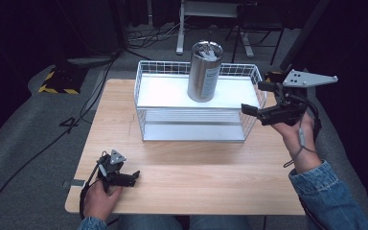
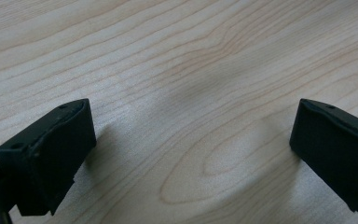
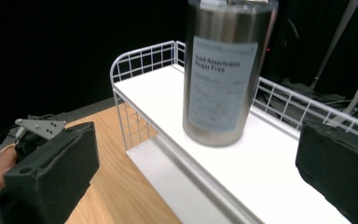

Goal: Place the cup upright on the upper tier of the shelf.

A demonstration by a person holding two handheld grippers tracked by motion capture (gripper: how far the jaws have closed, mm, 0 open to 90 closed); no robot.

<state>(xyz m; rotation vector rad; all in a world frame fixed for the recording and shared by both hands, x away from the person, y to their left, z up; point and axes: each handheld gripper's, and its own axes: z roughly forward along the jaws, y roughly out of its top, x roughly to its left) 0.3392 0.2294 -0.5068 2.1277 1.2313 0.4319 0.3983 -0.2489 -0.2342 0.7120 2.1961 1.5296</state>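
Steel tumbler (image 1: pixel 204 72) stands upright on top shelf of white wire rack (image 1: pixel 146 76); right gripper (image 1: pixel 258 98) at rack's right end, jaws wide, empty; left gripper (image 1: pixel 127 178) rests on table (image 1: pixel 196 167), jaws wide, empty.

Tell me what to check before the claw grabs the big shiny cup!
1. Right gripper jaws wide apart: ok.
2. Right gripper empty: ok.
3. Steel tumbler upright on the top shelf of the white wire rack: ok.
4. Jaws already around the tumbler: not ok, it stands ahead of them.
5. Left gripper out of the way, low over the wooden table: ok.
6. Tumbler's lid fastened: cannot tell.
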